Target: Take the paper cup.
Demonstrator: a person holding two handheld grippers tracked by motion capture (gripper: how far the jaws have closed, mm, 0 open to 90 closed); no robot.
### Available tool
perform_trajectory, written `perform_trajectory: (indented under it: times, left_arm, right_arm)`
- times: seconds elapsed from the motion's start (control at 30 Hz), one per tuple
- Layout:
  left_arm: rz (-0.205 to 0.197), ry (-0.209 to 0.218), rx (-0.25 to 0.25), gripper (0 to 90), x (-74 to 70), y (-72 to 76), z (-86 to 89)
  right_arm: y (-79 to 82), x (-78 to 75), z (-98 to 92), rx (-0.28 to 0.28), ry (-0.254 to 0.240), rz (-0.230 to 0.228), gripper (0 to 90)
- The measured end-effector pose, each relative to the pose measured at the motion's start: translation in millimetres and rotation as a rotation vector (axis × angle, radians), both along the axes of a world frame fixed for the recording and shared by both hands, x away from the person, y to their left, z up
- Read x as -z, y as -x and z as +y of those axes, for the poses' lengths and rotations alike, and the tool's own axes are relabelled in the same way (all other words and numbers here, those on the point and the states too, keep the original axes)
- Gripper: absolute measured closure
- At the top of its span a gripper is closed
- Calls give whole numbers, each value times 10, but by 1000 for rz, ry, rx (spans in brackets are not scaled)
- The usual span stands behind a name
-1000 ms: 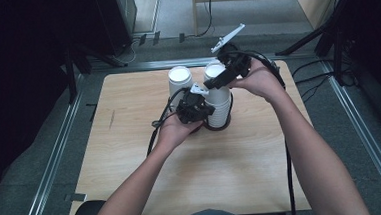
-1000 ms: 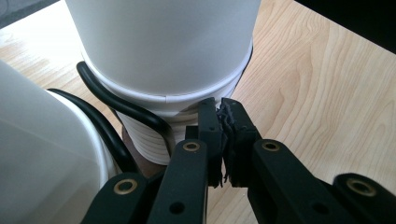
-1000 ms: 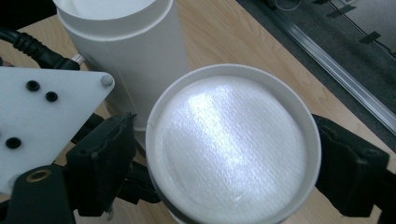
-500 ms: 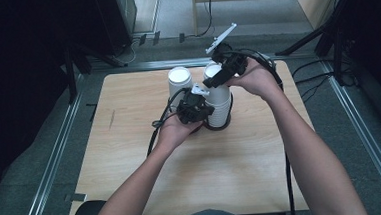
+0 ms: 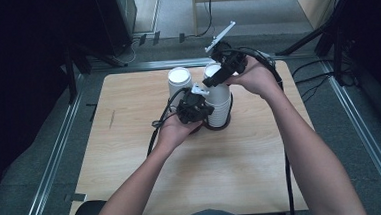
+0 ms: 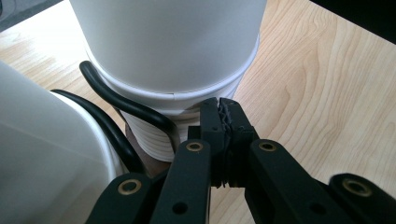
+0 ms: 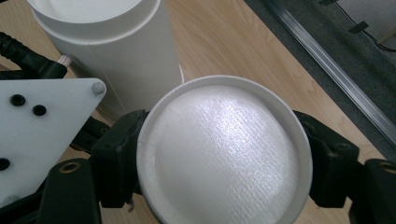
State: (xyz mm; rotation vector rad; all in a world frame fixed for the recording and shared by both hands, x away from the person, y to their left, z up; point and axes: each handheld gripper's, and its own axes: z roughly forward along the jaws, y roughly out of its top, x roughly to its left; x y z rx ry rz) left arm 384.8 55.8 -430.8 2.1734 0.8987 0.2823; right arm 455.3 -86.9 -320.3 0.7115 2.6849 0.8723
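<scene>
A stack of upturned white paper cups (image 5: 219, 103) stands at the table's far middle. Its top cup (image 7: 224, 149) lies between the fingers (image 7: 119, 154) of my right gripper (image 5: 216, 78), which comes in from the right. Those jaws have just been closing, and the pads now press on the cup's sides. My left gripper (image 6: 219, 116) is shut with nothing between its jaws, its tips against the stacked rims (image 6: 154, 140) low on the same stack (image 6: 177, 56). In the high view the left gripper (image 5: 198, 109) sits at the stack's left.
A second stack of white cups (image 5: 179, 80) stands just left of the first, also seen as the second stack (image 7: 107, 46). A black cable (image 6: 126, 102) runs between the stacks. The wooden table (image 5: 130, 141) is ringed by metal rails (image 5: 56, 151). A dark round base (image 5: 219, 126) lies under the right stack.
The right gripper's jaws went from wide open to closed around the top cup. Both hands stayed where they were, and the left gripper stayed shut.
</scene>
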Motion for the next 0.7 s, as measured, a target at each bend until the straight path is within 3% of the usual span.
perform_trajectory:
  times: [0.53,0.6,0.67,0.7]
  left_arm:
    - [5,-6,4,883,-8,-2,0]
    - [2,-9,1,879,-10,-3,1]
    - [9,-4,1,874,-10,-8,3]
    - [7,-4,-2,872,-10,-8,3]
  right_arm:
    - [-3,-16,17,11,8,5,259]
    - [4,-41,3,11,-11,-3,263]
    - [18,-154,-35,22,-66,-16,263]
    - [24,-210,-42,15,-71,-20,263]
